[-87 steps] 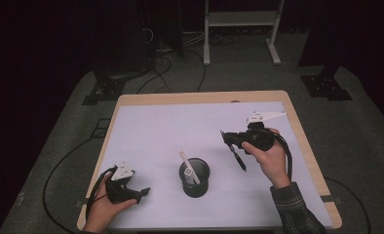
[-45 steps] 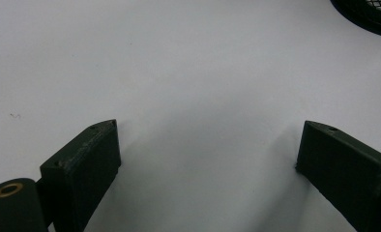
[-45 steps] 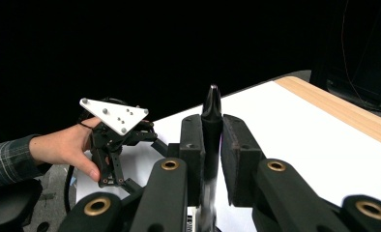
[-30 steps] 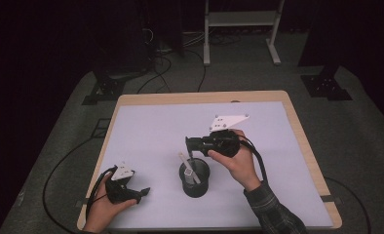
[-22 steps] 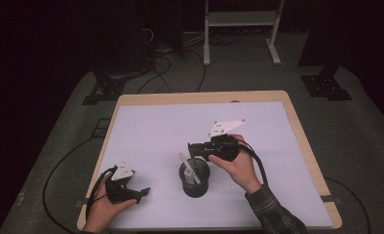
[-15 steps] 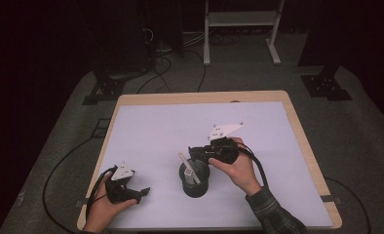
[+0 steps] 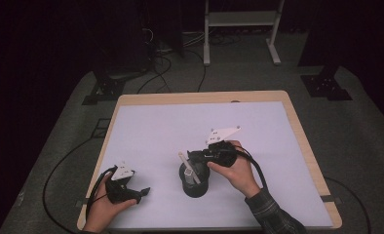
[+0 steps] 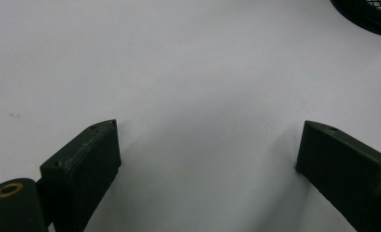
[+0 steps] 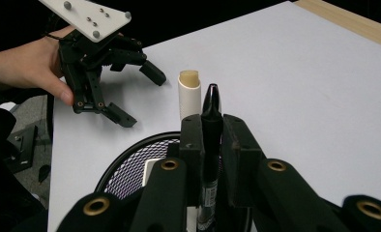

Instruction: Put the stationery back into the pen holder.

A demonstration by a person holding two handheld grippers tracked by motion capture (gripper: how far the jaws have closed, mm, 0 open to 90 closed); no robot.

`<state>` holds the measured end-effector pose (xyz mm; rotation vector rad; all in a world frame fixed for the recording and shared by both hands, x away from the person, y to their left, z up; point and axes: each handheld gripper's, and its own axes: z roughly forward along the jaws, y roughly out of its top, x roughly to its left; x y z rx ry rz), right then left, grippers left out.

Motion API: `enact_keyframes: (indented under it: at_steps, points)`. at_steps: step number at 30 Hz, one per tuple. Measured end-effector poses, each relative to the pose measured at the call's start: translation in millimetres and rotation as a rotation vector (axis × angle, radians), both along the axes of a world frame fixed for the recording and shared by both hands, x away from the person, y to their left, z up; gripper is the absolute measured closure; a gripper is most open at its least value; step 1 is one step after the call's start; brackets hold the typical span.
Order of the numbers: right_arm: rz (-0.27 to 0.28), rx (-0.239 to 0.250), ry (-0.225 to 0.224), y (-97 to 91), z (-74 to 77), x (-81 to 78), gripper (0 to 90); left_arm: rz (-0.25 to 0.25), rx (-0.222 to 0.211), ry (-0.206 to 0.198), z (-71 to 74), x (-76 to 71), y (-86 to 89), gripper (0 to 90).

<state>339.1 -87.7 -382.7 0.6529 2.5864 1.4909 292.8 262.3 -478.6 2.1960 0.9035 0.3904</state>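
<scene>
A black marker is being gripped by the right tongs over the mesh cup at the counter's 6 o'clock. The left tongs are being held wide at 7 o'clock, empty.

White tube in mesh cup, mid-table.

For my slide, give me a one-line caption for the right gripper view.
Right gripper clamps a black marker above a mesh cup holding a white tube.
</scene>
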Motion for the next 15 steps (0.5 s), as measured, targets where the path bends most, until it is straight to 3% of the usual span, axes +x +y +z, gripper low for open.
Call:
enact_keyframes:
  at_steps: [10,15]
  points:
    - [-0.033,0.021,-0.014,-14.1,8.2,-2.7,70.8,-0.001,-0.001,0.000,-0.1,0.2,0.2,7.6]
    - [-0.064,0.006,-0.024,-24.7,8.8,-2.5,63.9,0.000,0.000,0.005,0.2,0.4,0.3,7.6]
